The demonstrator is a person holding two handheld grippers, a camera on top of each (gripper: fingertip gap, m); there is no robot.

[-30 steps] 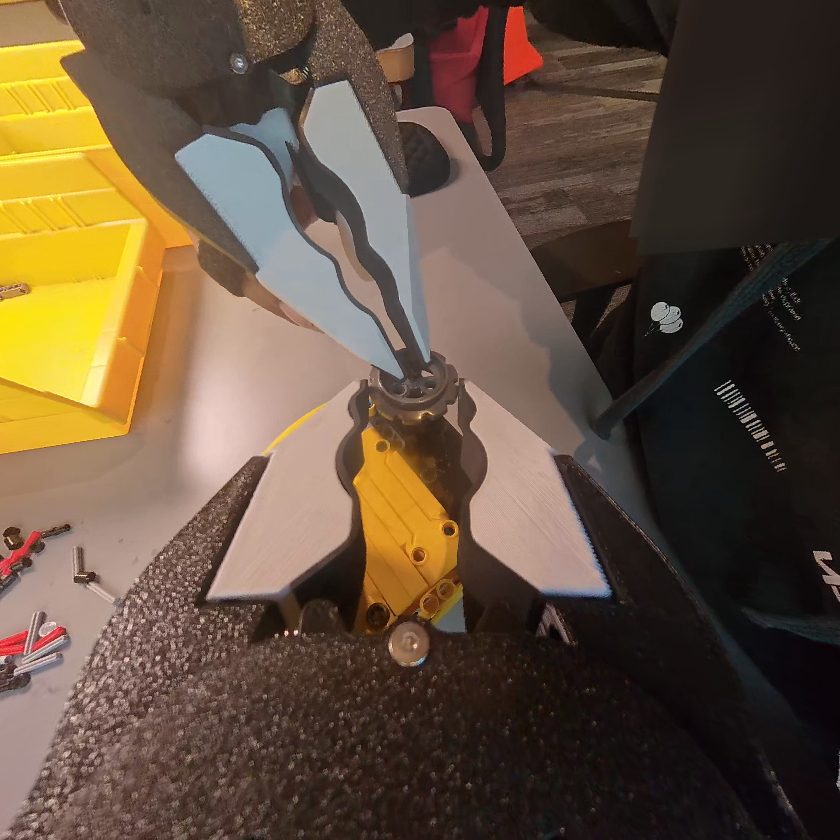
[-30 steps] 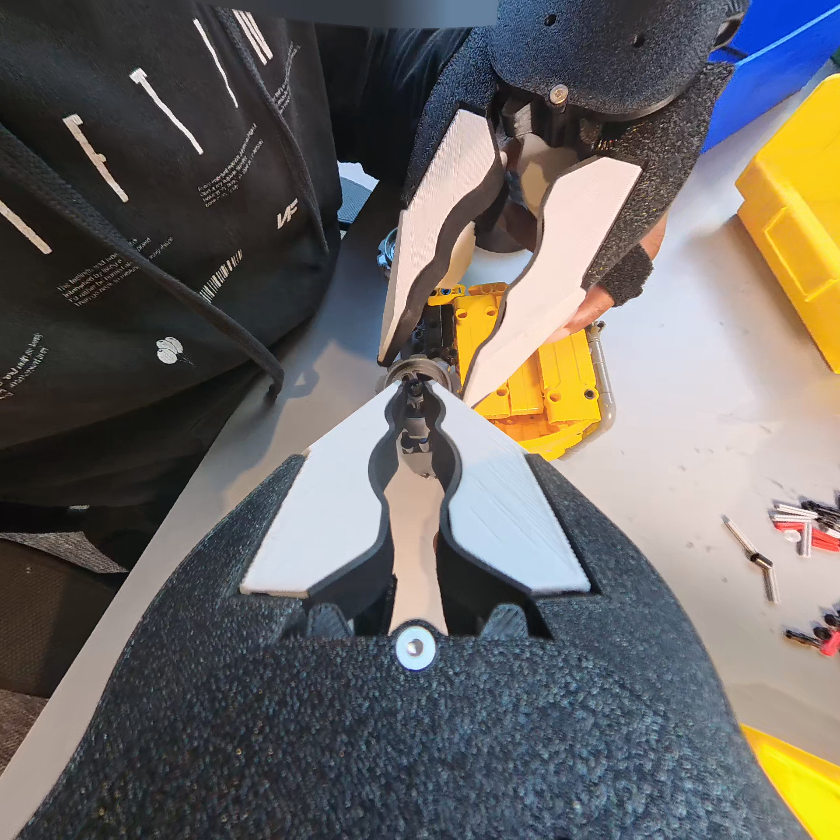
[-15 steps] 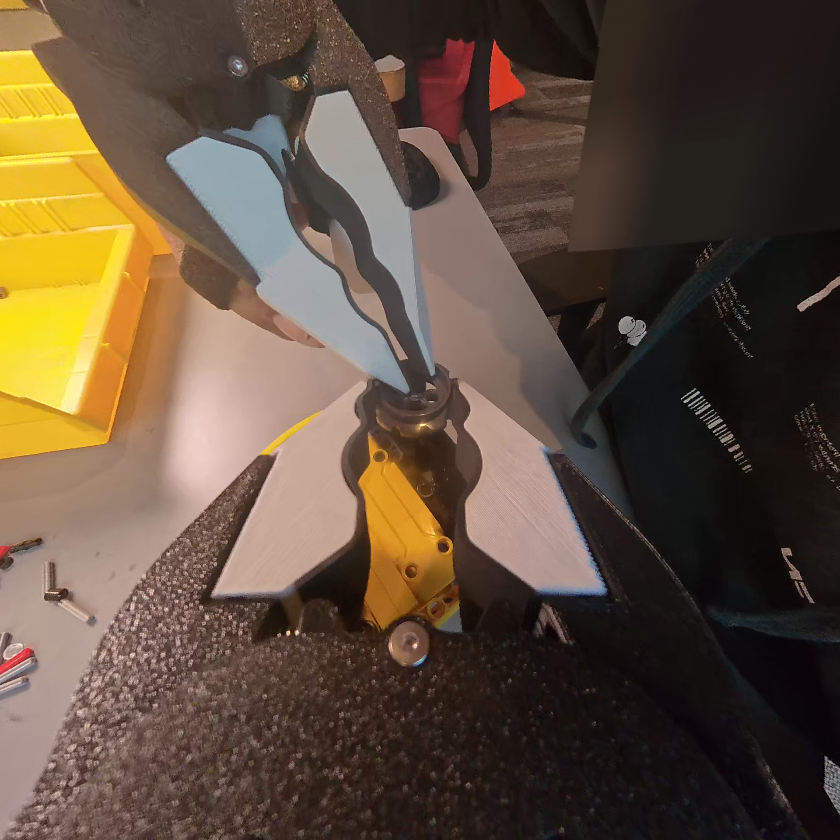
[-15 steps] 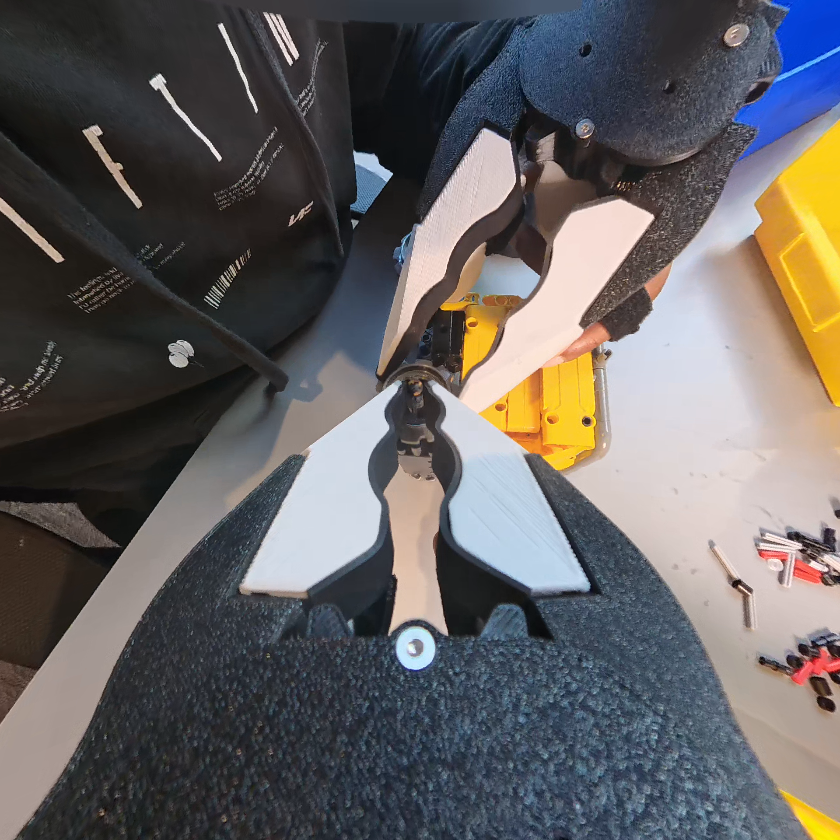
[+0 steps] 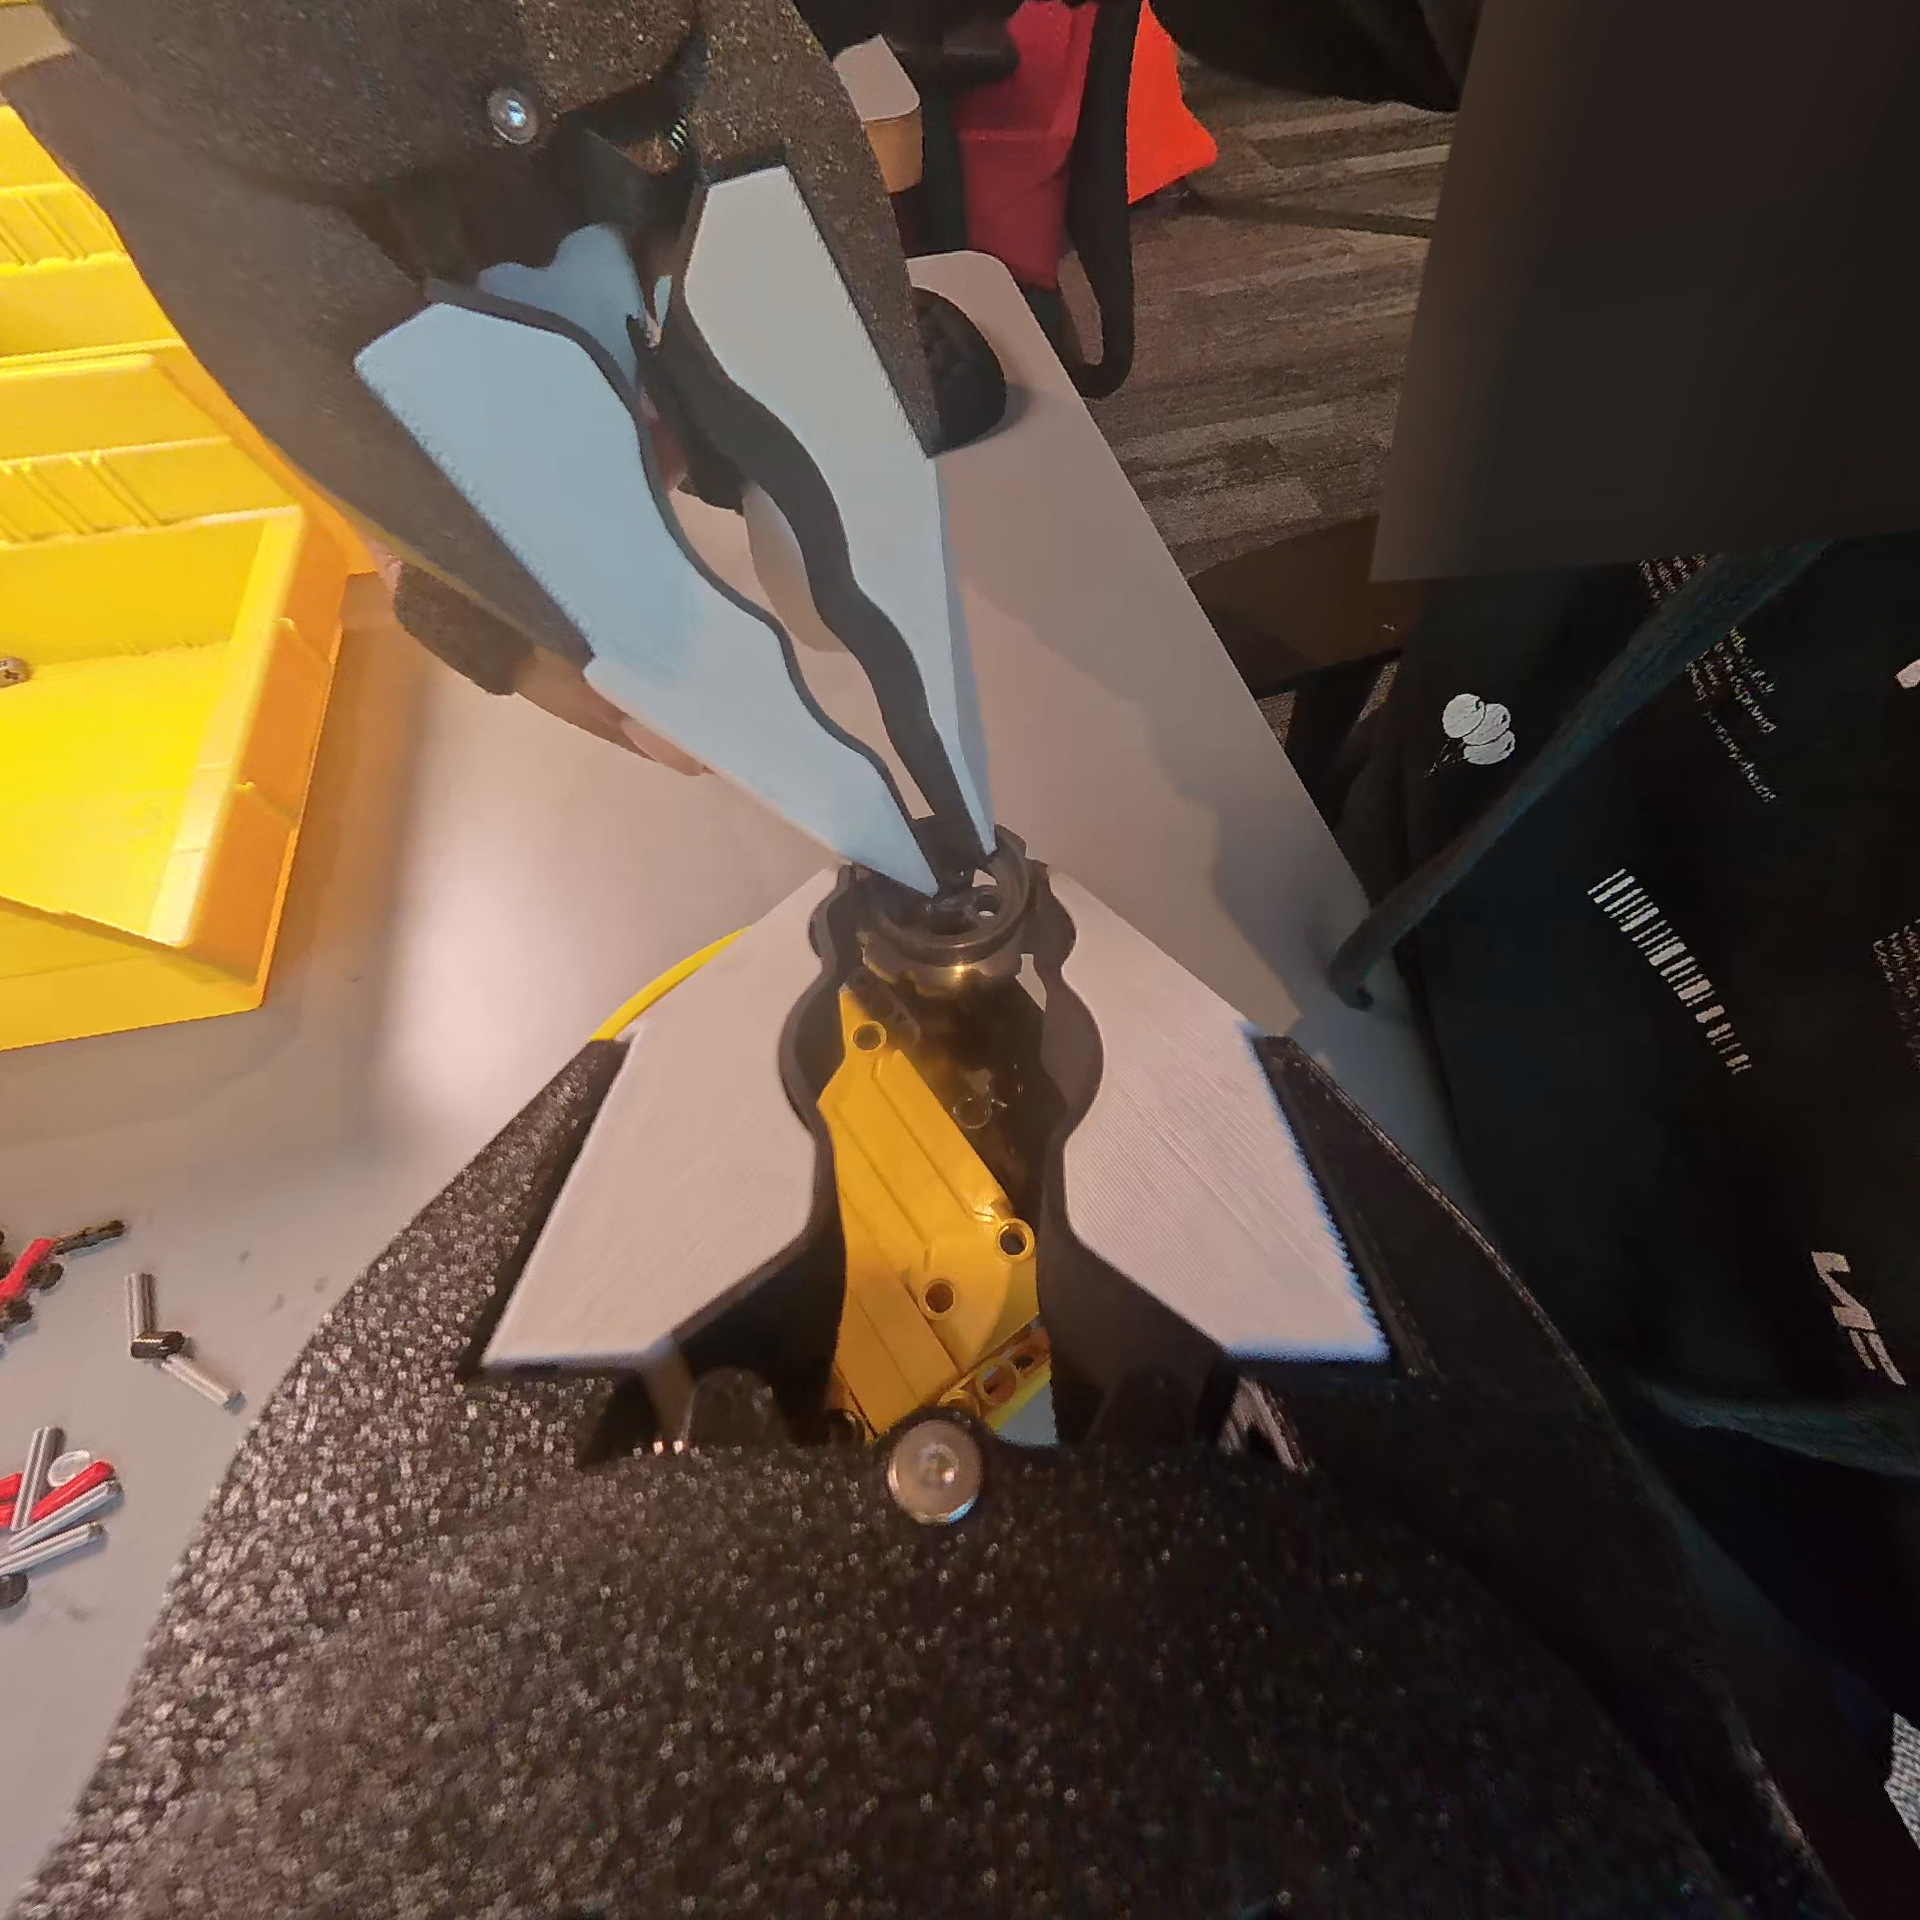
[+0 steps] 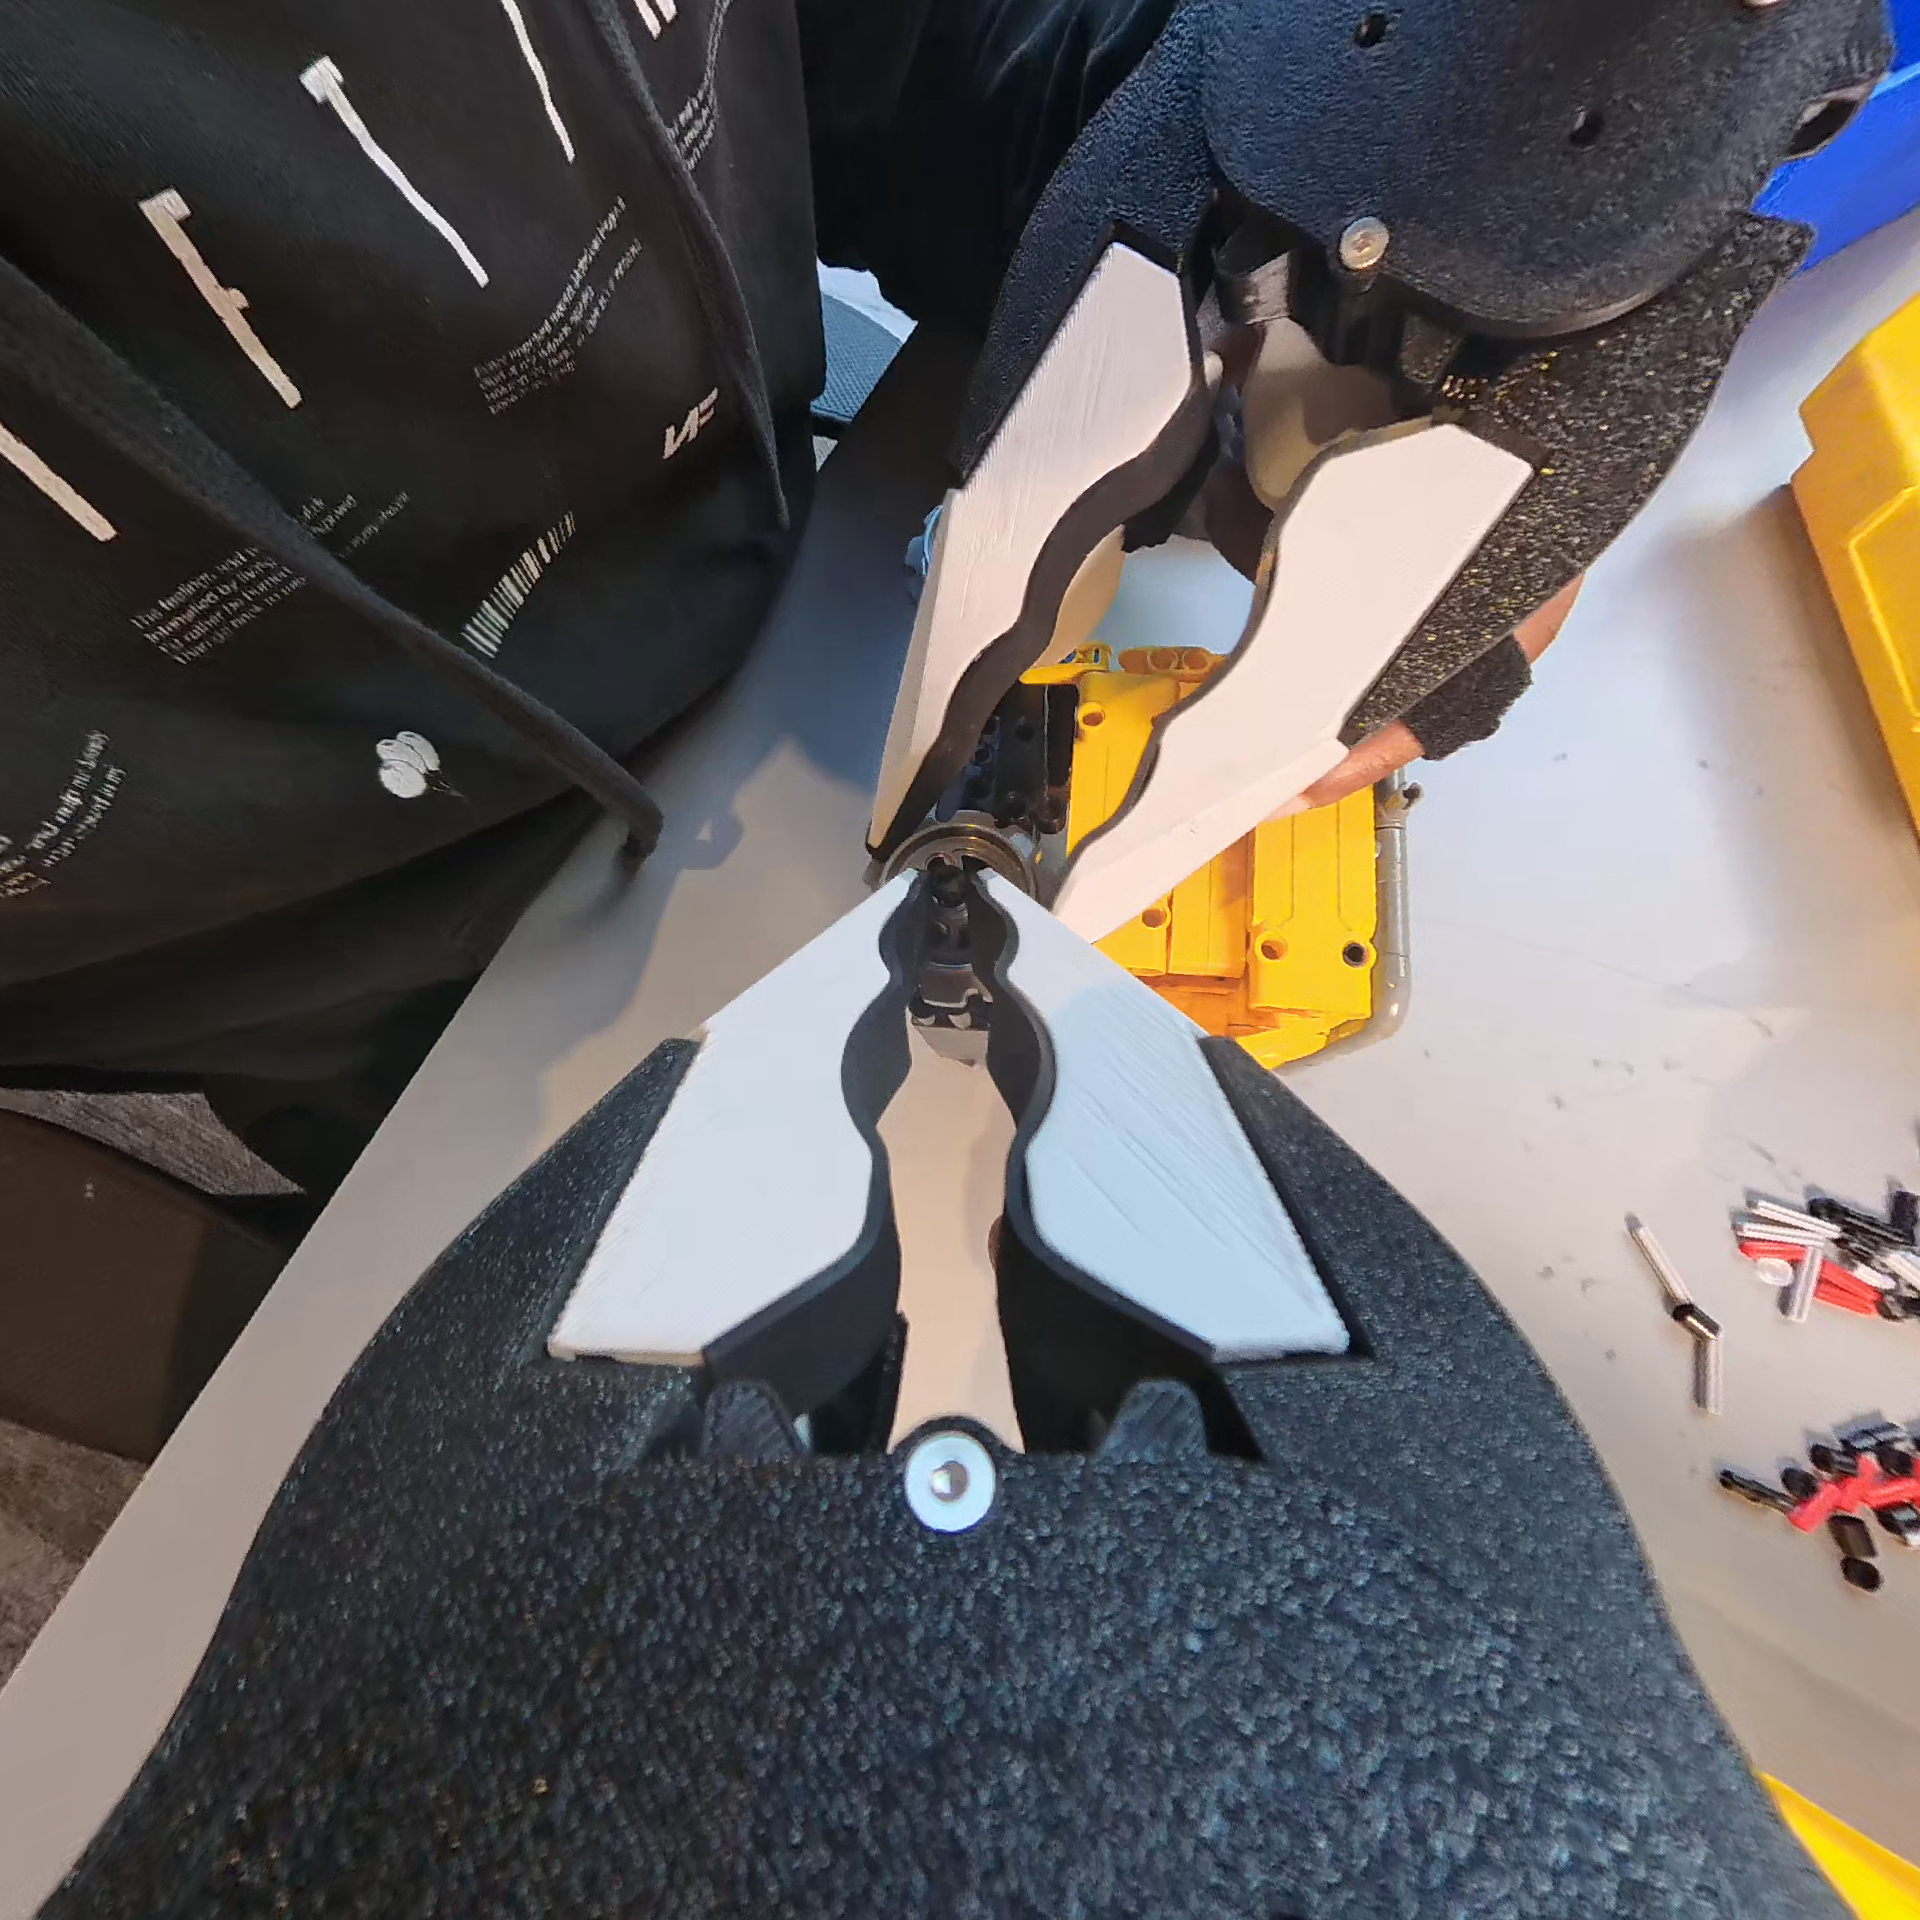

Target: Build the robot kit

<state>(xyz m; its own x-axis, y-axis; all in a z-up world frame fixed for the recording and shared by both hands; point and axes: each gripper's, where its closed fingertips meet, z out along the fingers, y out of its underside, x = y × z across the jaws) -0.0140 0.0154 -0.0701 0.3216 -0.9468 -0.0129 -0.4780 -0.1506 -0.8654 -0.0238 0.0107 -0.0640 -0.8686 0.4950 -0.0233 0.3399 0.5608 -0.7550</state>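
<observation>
My left gripper (image 5: 940,940) clamps the stiff, light yellow brick assembly (image 5: 925,1226) on the table edge (image 5: 1143,665), while my right gripper (image 6: 945,883) pinches its small dark connector (image 6: 948,966) narrowly

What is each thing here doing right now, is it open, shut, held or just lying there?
left hand-held gripper, shut on the yellow brick model
right hand-held gripper, shut on a dark axle piece
dark wheel, on the model's end, axle piece's tip at its hub
yellow bin, open on top
loose pins, lying scattered on the table
</observation>
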